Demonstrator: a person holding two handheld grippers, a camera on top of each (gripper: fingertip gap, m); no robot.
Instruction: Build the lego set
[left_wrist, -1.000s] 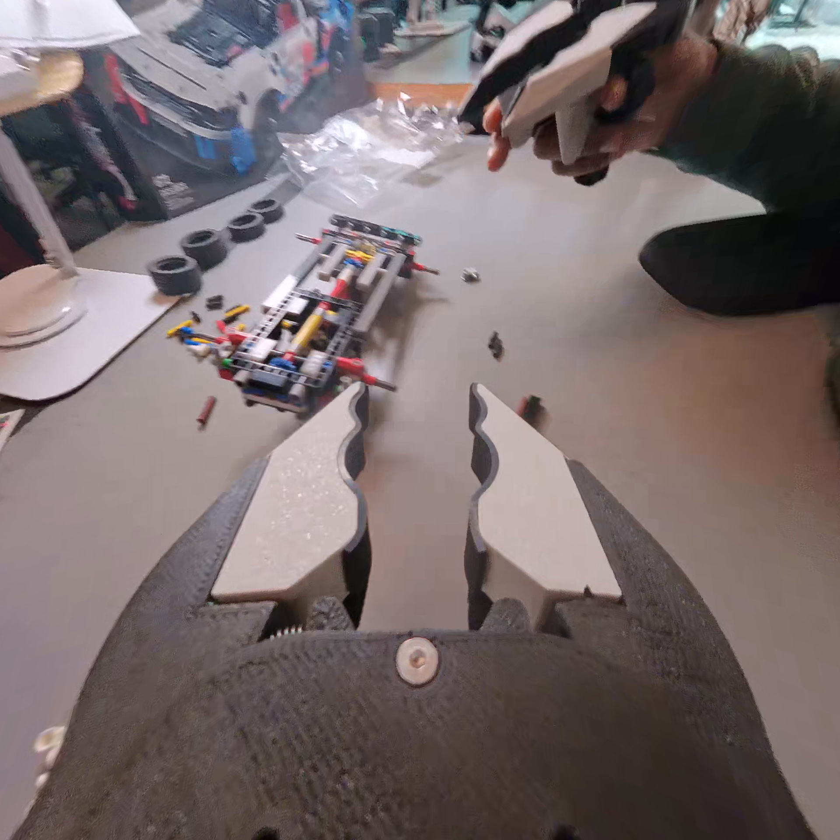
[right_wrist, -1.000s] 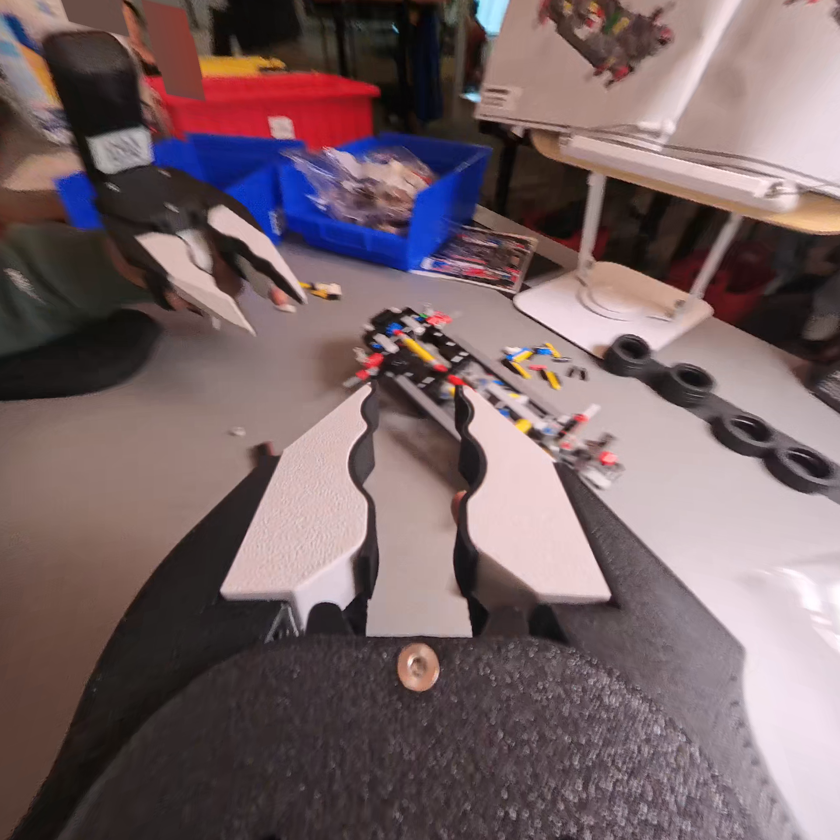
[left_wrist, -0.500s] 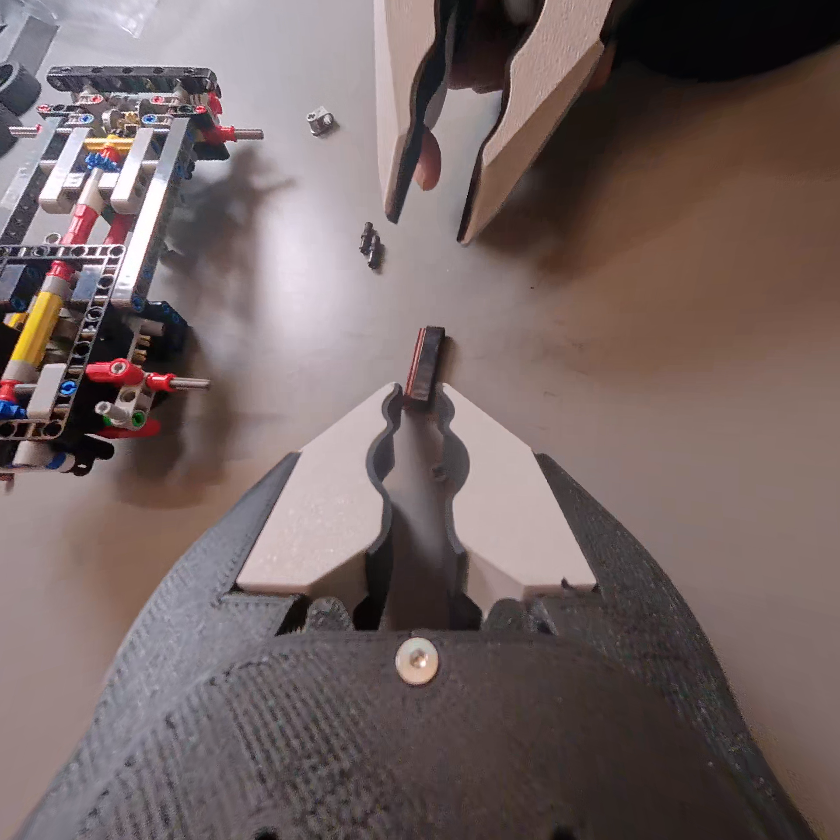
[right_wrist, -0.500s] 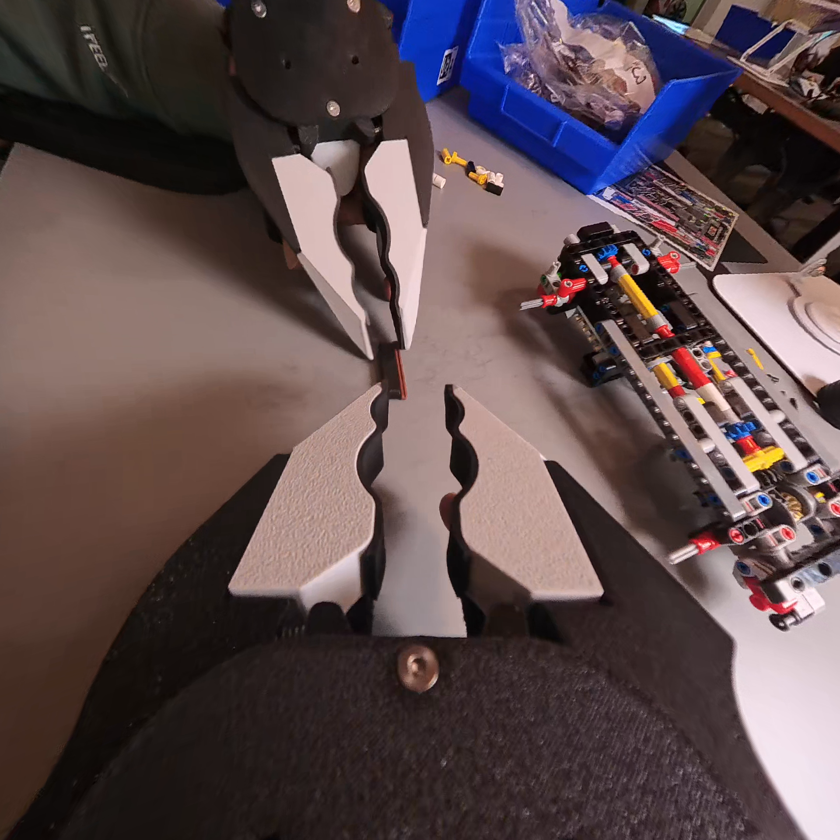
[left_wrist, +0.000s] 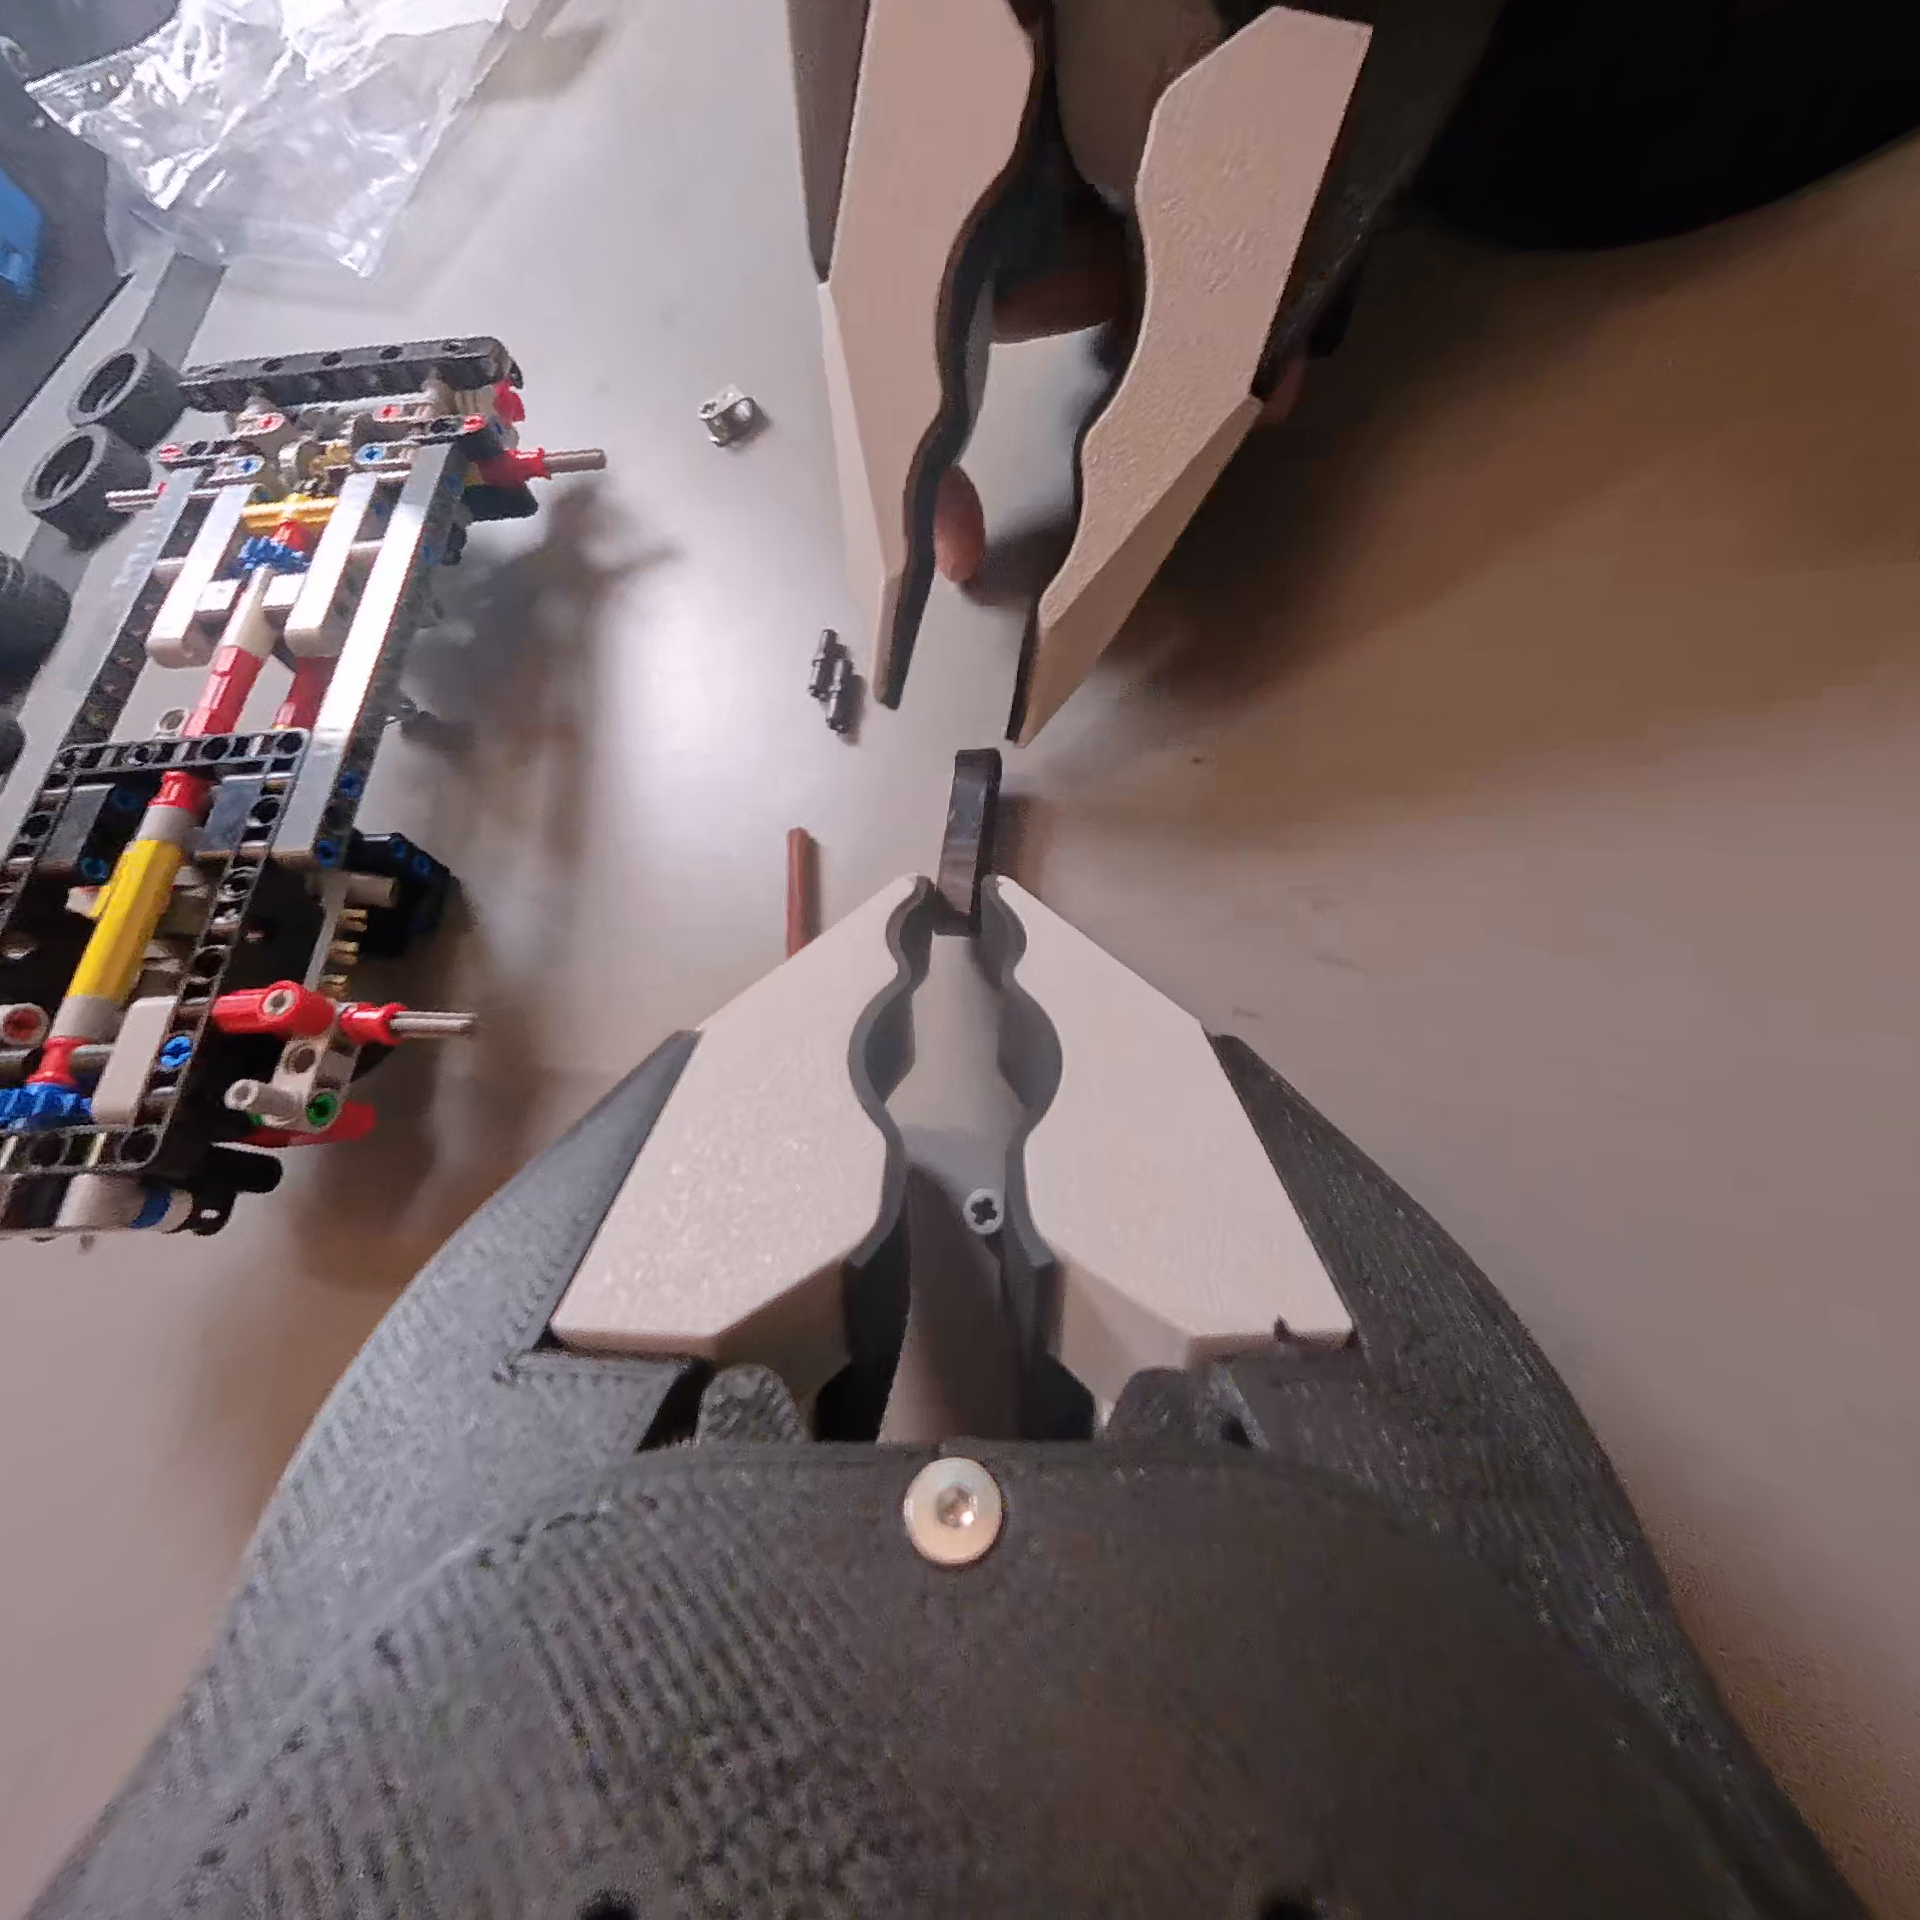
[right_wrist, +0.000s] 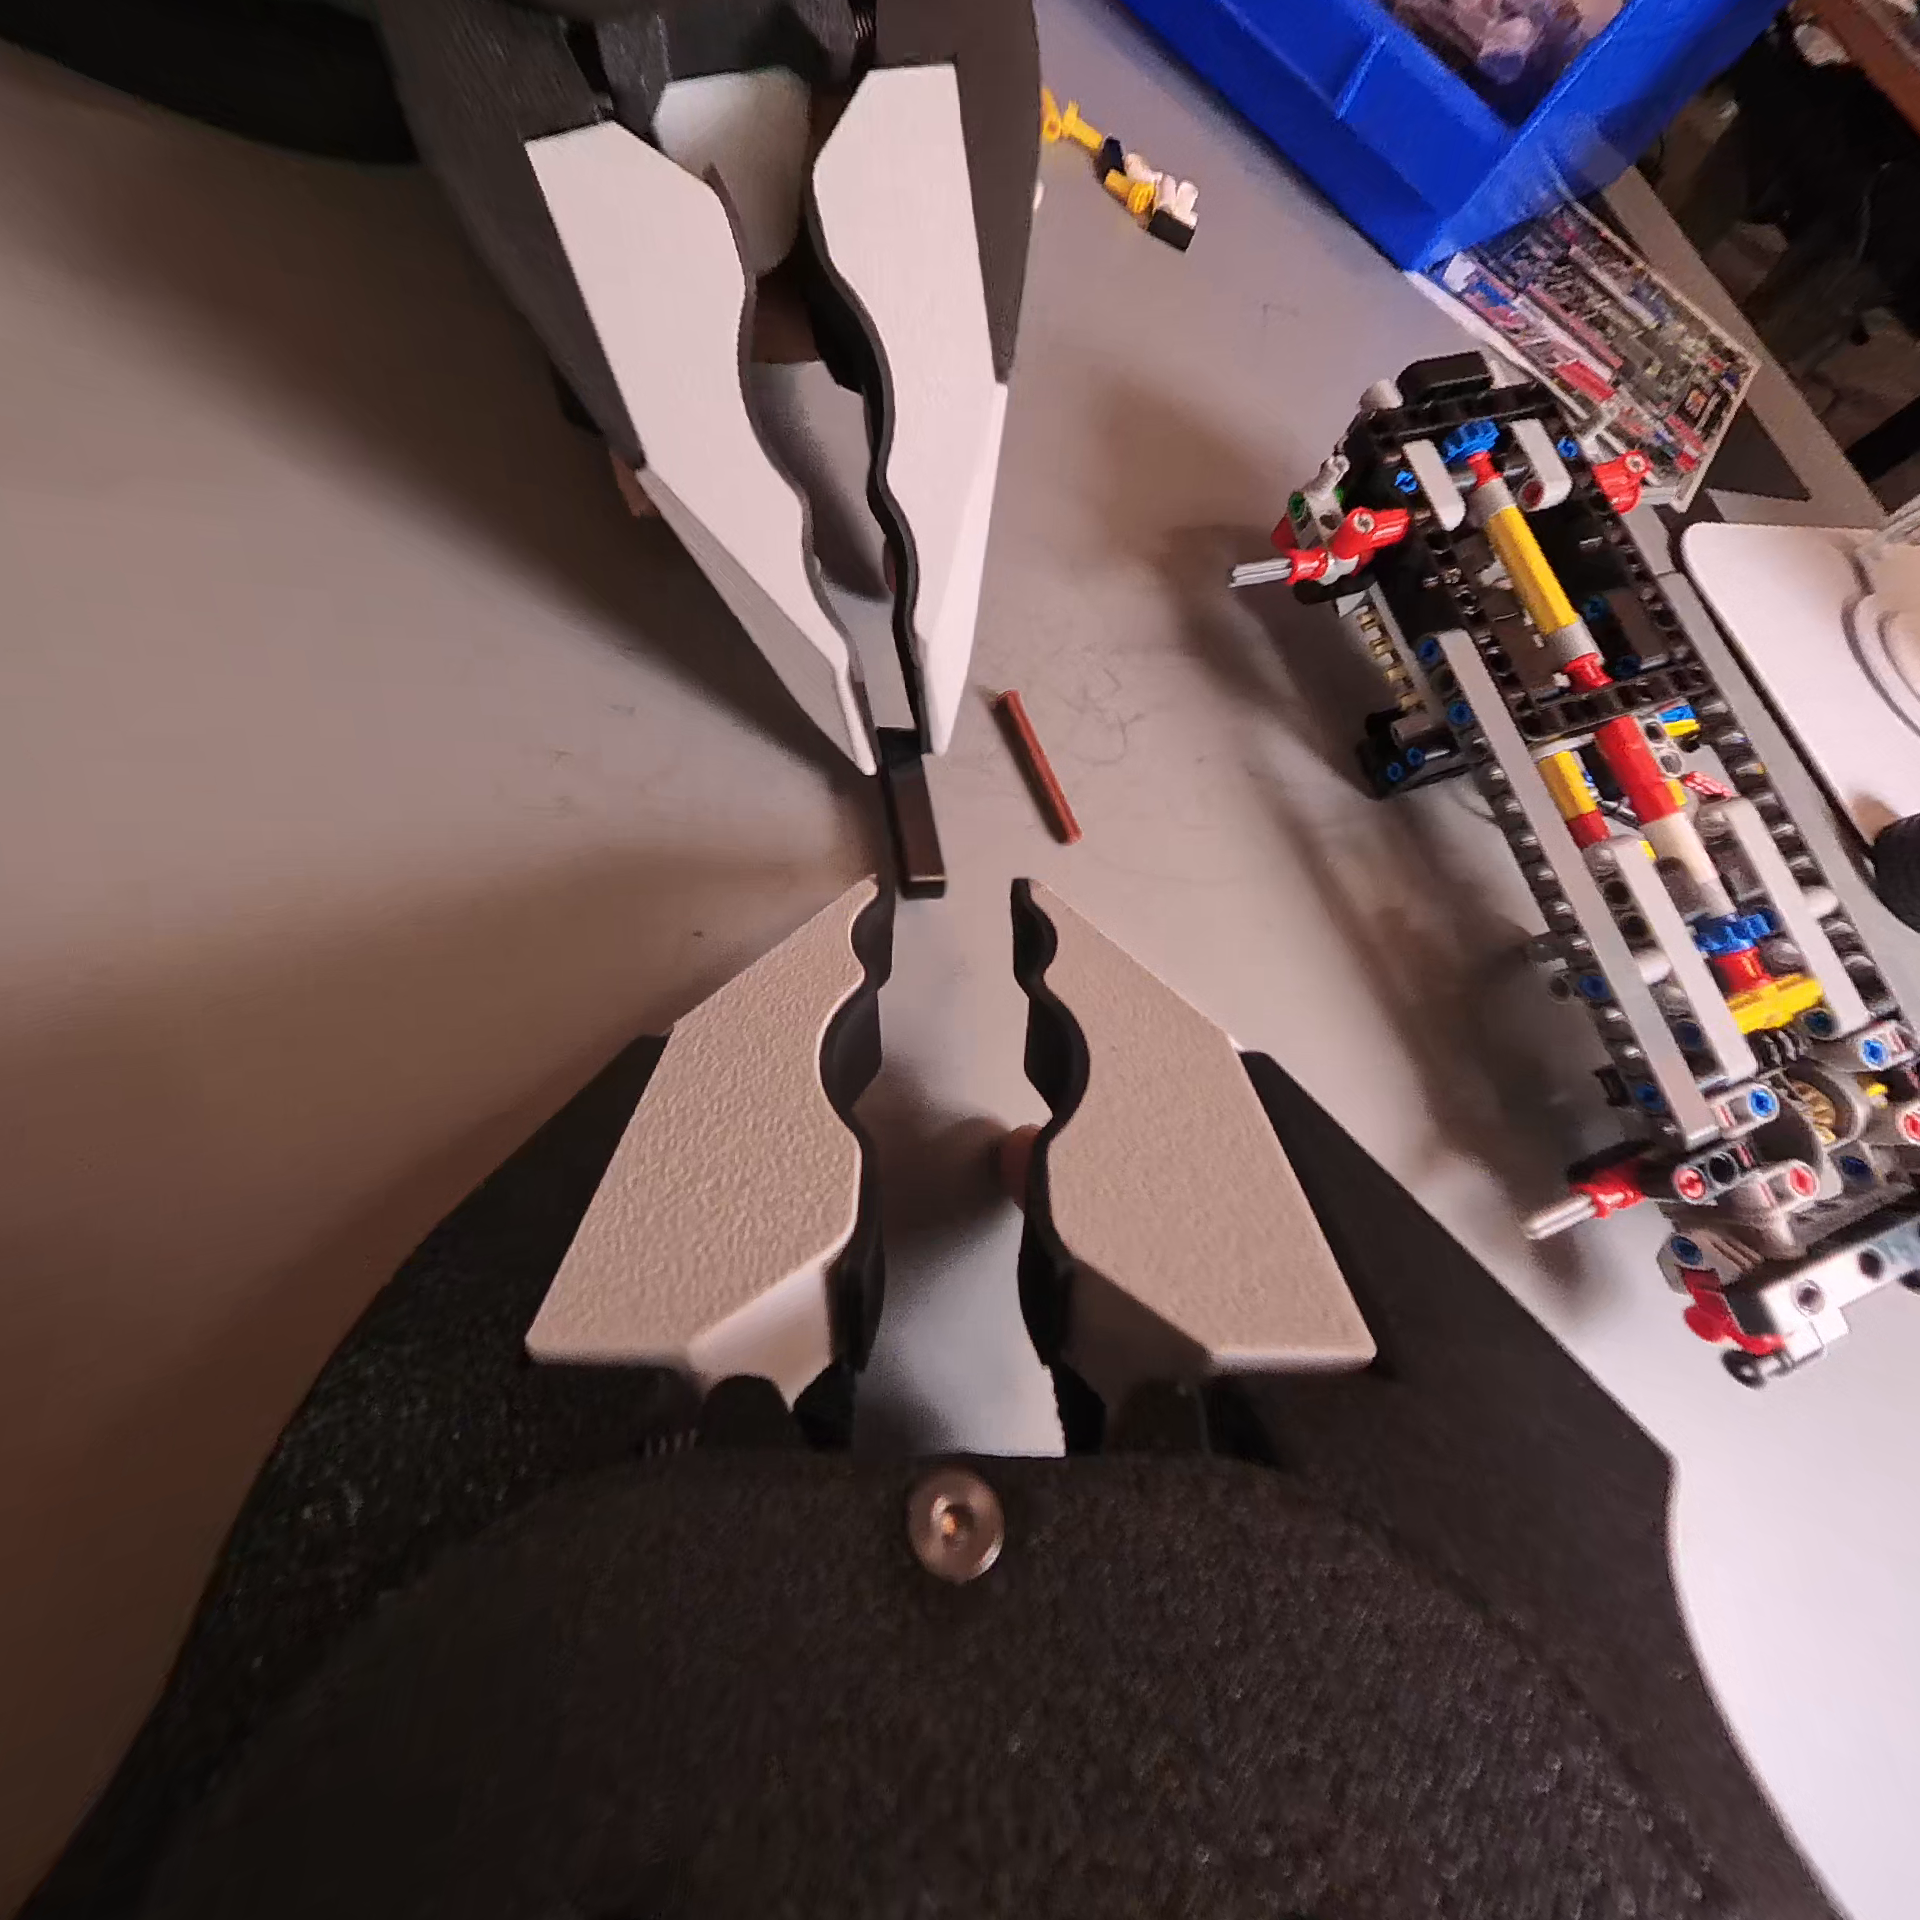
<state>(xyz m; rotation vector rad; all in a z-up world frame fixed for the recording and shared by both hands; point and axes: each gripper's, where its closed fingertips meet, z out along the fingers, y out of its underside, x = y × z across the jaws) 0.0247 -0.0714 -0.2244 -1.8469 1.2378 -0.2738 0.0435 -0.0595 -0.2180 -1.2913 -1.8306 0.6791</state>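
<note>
My left gripper (left_wrist: 958, 902) is shut on a small flat black lego piece (left_wrist: 970, 821) that sticks out past its fingertips, low over the grey table. In the right wrist view the left gripper (right_wrist: 894, 750) comes in from the top with the black piece (right_wrist: 916, 831) in its tips. My right gripper (right_wrist: 951, 896) is open and empty, its tips just short of the piece; it also shows in the left wrist view (left_wrist: 951, 717). A brown axle (left_wrist: 800, 891) (right_wrist: 1039, 769) lies on the table beside the piece. The half-built lego chassis (left_wrist: 208, 790) (right_wrist: 1621, 831) lies off to the side.
A black pin (left_wrist: 834, 675) and a small grey connector (left_wrist: 730, 416) lie near the right gripper. Tyres (left_wrist: 94, 447) and a clear plastic bag (left_wrist: 281, 114) are beyond the chassis. A blue bin (right_wrist: 1455, 94), small yellow pieces (right_wrist: 1122, 177), a printed sheet (right_wrist: 1590, 322) and a white stand base (right_wrist: 1787, 644) are at the right. The grippers are tip to tip, or close to it.
Both grippers came down to the table and met tip to tip. The left gripper closed on the black piece; the brown axle that lay against it now lies apart.
</note>
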